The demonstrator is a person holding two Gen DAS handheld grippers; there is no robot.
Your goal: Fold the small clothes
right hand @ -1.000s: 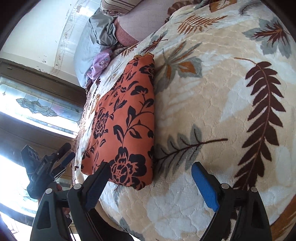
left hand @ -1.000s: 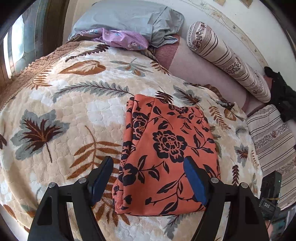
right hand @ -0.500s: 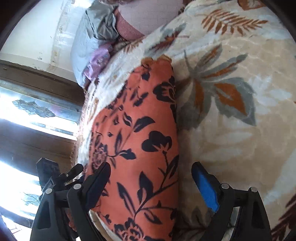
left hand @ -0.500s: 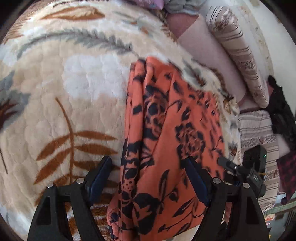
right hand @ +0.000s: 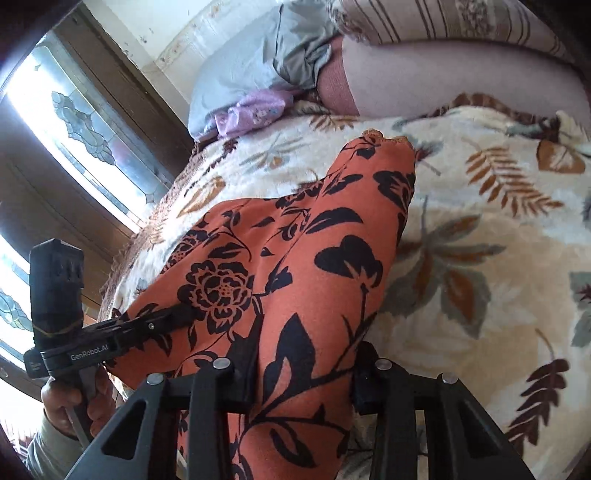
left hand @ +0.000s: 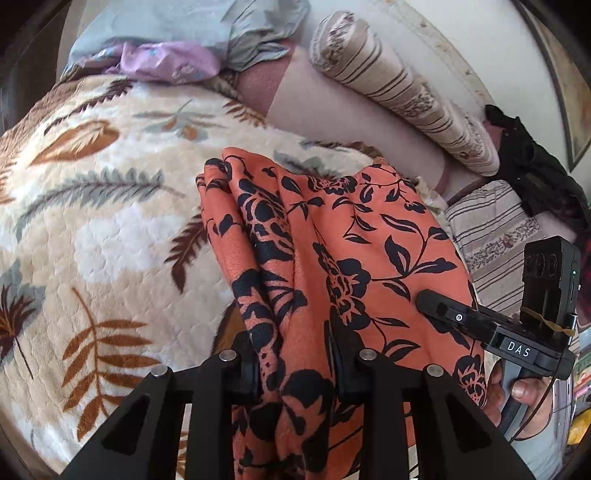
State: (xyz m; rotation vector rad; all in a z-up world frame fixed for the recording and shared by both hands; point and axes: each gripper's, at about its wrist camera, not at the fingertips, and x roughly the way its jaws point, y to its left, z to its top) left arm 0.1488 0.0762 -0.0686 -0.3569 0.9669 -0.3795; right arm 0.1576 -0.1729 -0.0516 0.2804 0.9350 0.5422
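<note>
An orange garment with a black flower print (left hand: 354, 236) lies folded on the leaf-patterned blanket (left hand: 92, 229). My left gripper (left hand: 295, 369) is shut on its near left edge, with cloth bunched between the jaws. My right gripper (right hand: 303, 380) is shut on the near right edge of the same garment (right hand: 295, 258). The near end is raised off the blanket and the far end rests on it. Each gripper shows in the other's view: the right gripper (left hand: 424, 295) at the right, the left gripper (right hand: 184, 314) at the left.
A grey pillow (left hand: 192, 22) and a purple cloth (left hand: 166, 62) lie at the head of the bed. A striped bolster (left hand: 399, 88) lies along the wall. Dark clothes (left hand: 535, 166) and a striped cloth (left hand: 495, 236) lie at the right. A window (right hand: 66, 122) is left of the bed.
Both grippers moved in over the garment's near edge and closed on it. The near end has lifted and creased; earlier it lay flat with both grippers open.
</note>
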